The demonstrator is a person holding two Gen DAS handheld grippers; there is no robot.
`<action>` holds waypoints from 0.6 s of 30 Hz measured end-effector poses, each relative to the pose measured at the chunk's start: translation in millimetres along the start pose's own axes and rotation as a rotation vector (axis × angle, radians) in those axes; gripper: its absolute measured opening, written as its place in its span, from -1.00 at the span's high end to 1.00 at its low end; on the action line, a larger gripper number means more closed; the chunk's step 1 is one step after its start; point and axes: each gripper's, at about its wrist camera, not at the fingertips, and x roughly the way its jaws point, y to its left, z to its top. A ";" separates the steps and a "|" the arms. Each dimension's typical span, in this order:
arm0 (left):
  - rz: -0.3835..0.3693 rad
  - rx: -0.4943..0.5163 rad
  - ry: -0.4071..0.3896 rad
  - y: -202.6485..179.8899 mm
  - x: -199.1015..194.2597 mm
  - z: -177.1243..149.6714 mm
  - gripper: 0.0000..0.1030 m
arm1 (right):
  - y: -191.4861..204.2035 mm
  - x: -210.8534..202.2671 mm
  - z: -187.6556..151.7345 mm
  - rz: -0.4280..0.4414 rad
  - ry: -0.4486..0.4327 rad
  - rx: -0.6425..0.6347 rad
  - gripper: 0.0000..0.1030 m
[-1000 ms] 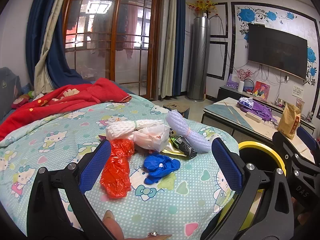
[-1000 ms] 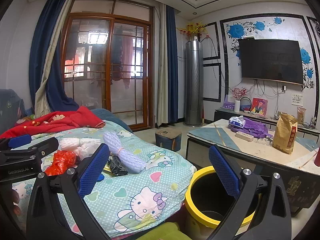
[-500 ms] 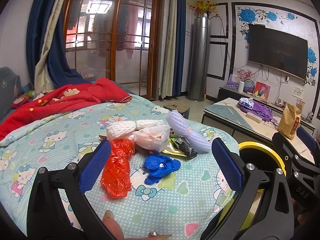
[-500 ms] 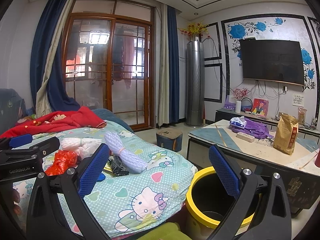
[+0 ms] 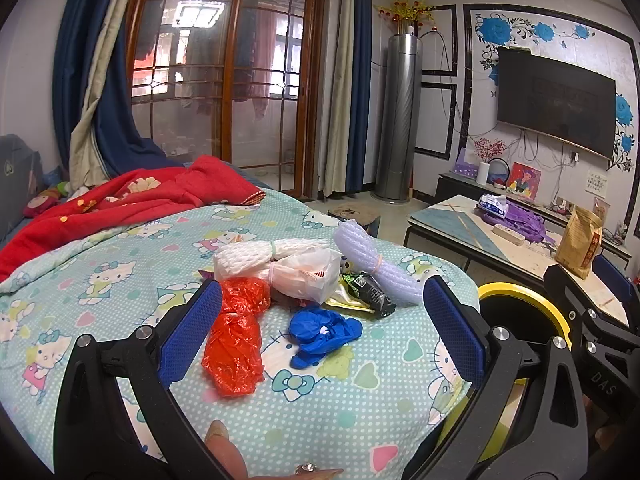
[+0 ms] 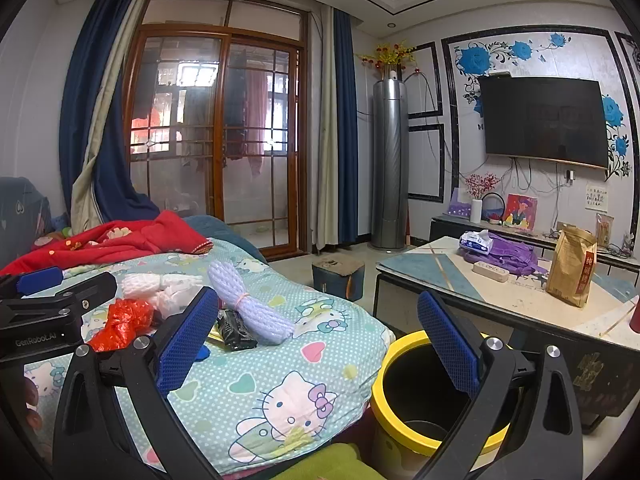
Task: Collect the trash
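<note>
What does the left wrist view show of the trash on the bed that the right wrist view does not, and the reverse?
Only the left wrist view shows the crumpled blue plastic glove whole, plus the white plastic bag. Only the right wrist view shows the inside of the yellow-rimmed bin beside the bed, and the red object at the table's edge. Both show the crumpled red plastic bag, the black snack wrapper, the lavender foam net roll, the white foam net bundle, and each open, empty hand-held gripper.
</note>
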 end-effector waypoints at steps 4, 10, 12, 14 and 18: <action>-0.002 -0.003 0.006 -1.2 0.8 0.4 -0.80 | -0.4 0.2 -0.3 0.002 0.001 -0.001 -0.88; -0.001 -0.013 0.019 8.0 3.2 -0.1 -0.80 | 5.4 5.5 -7.3 0.026 0.015 -0.010 -0.88; -0.002 -0.027 0.019 13.3 4.1 1.1 -0.80 | 9.8 7.3 -8.7 0.051 0.024 -0.025 -0.88; -0.004 -0.042 0.021 19.1 6.6 1.8 -0.80 | 15.9 9.2 -9.4 0.079 0.032 -0.047 -0.88; -0.007 -0.071 0.020 36.0 11.0 4.1 -0.80 | 27.3 15.9 -8.0 0.140 0.057 -0.089 -0.88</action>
